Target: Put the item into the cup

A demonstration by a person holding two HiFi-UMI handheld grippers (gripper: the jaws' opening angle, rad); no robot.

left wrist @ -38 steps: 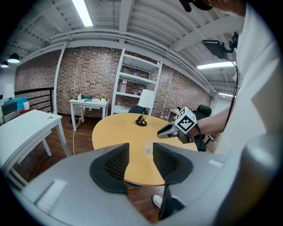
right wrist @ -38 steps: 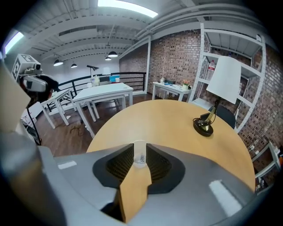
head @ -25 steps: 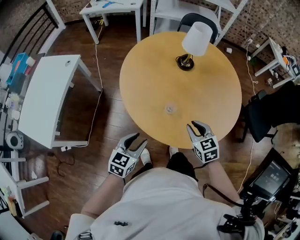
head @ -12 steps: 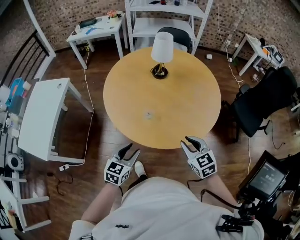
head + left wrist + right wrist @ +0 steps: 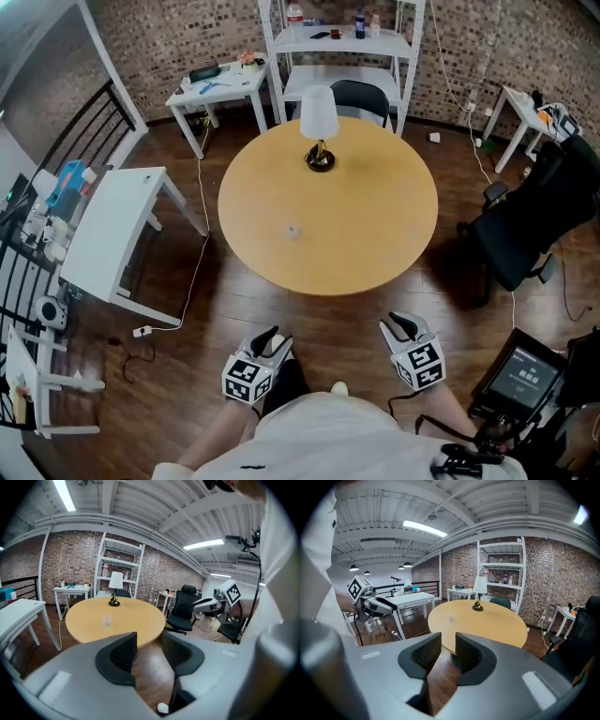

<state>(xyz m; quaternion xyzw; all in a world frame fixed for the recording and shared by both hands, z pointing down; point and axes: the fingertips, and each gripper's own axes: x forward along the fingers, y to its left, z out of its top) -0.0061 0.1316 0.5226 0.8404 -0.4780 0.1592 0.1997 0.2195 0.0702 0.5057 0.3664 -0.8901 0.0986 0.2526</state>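
A small clear cup (image 5: 292, 230) stands on the round wooden table (image 5: 375, 244), left of its middle. It also shows faintly in the left gripper view (image 5: 107, 619). Both grippers hang over the dark wood floor, short of the table's near edge and close to my body. My left gripper (image 5: 272, 336) is open, with nothing between its pads (image 5: 125, 651). My right gripper (image 5: 403, 322) has a narrow gap that is opening, and nothing sits between its pads (image 5: 428, 653). Only the cup and a lamp are on the tabletop.
A white-shaded lamp (image 5: 319, 122) stands at the table's far side. A white shelf unit (image 5: 339, 47) and a chair (image 5: 361, 94) are behind it. A white desk (image 5: 112, 230) stands left and a black office chair (image 5: 534, 225) right. A cable (image 5: 192, 272) runs on the floor.
The table has drawn away from me. Both grippers, which were at or over its near edge, now hang over the floor farther back. More of the room shows.
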